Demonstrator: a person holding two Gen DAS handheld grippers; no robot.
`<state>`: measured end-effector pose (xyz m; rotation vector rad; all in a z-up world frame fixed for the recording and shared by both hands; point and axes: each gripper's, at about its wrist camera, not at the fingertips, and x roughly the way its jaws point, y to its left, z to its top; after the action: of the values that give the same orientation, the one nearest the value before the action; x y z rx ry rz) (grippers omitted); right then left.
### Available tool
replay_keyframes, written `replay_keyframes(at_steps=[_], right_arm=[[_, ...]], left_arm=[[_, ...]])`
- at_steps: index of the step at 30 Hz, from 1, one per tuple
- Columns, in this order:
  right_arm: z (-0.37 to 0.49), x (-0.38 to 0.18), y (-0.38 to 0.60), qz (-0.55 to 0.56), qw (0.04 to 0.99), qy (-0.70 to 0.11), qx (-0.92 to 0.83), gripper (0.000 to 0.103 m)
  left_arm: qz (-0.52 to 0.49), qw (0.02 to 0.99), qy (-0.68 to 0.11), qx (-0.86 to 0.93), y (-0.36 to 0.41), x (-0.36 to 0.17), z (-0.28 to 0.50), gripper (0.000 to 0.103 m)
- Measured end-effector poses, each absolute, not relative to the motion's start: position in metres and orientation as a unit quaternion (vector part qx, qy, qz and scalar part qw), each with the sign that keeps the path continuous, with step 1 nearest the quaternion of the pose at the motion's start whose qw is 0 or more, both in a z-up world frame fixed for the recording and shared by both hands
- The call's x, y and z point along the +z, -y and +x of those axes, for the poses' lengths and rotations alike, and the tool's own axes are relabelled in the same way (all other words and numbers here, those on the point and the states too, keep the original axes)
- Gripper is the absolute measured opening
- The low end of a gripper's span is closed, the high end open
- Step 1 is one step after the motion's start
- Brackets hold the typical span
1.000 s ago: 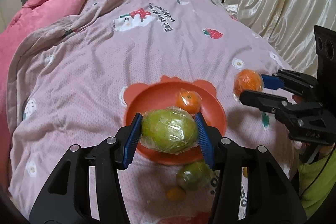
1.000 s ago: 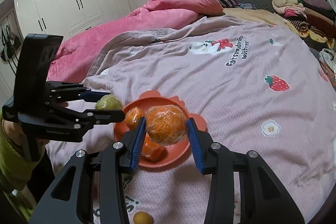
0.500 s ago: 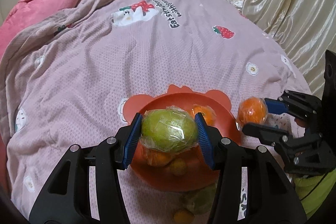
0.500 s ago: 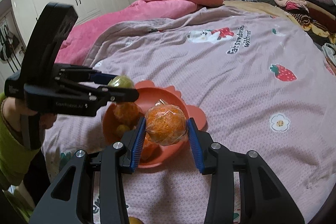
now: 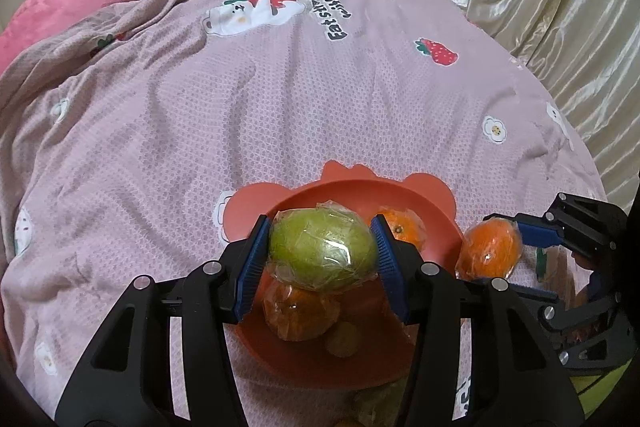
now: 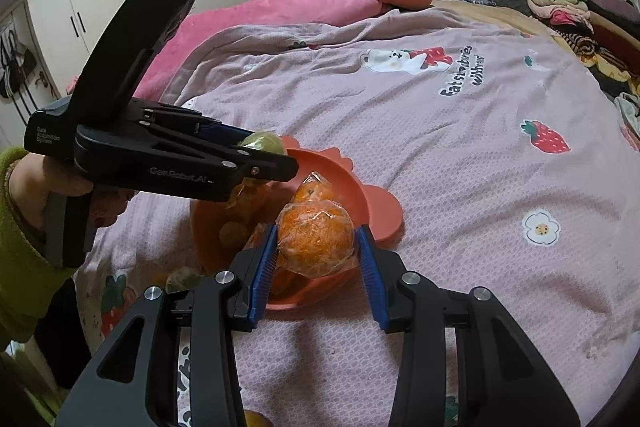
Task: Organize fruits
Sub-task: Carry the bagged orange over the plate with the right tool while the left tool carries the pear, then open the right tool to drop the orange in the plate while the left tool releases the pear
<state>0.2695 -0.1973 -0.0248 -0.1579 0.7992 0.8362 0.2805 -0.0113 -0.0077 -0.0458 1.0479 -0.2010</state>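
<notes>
Currently, both grippers hold wrapped fruit over the red bowl (image 5: 424, 199) on the pink bedspread (image 5: 280, 107).

Left to right: the left gripper (image 5: 322, 253) is clamped, partly spread, on a film-wrapped green fruit (image 5: 322, 247), its blue pads (image 5: 252, 263) pressing both sides; the fruit hangs above the bowl's interior, over a wrapped orange (image 5: 298, 311) lying inside. The right gripper (image 6: 316, 251) is clamped on a wrapped orange fruit (image 6: 316, 241) at the bowl's near right rim. A small green fruit (image 6: 182, 279) lies on the spread left of the bowl. Open bedspread extends beyond and right of the bowl; a cream curtain (image 5: 560, 7) borders the far right.
</notes>
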Motion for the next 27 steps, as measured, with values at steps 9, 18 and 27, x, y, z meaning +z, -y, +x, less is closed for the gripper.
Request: replay_keyframes(at_steps=[9, 18, 27], right_arm=[[0.269, -0.0303, 0.1923, -0.077, 0.83, -0.382, 0.399, 0.039], [0.2704, -0.0325, 0.1907, -0.077, 0.83, -0.383, 0.397, 0.039], [0.2706, -0.0354, 0.1889, -0.078, 0.83, -0.386, 0.394, 0.039]], left_arm=[[-0.025, 0.86, -0.502, -0.094, 0.0116, -0.0099, 0.2827, 0.043], [-0.031, 0.856, -0.507, -0.095, 0.0121, -0.0131, 0.2864, 0.043], [-0.034, 0.857, -0.506, -0.094, 0.0104, -0.014, 0.2875, 0.043]])
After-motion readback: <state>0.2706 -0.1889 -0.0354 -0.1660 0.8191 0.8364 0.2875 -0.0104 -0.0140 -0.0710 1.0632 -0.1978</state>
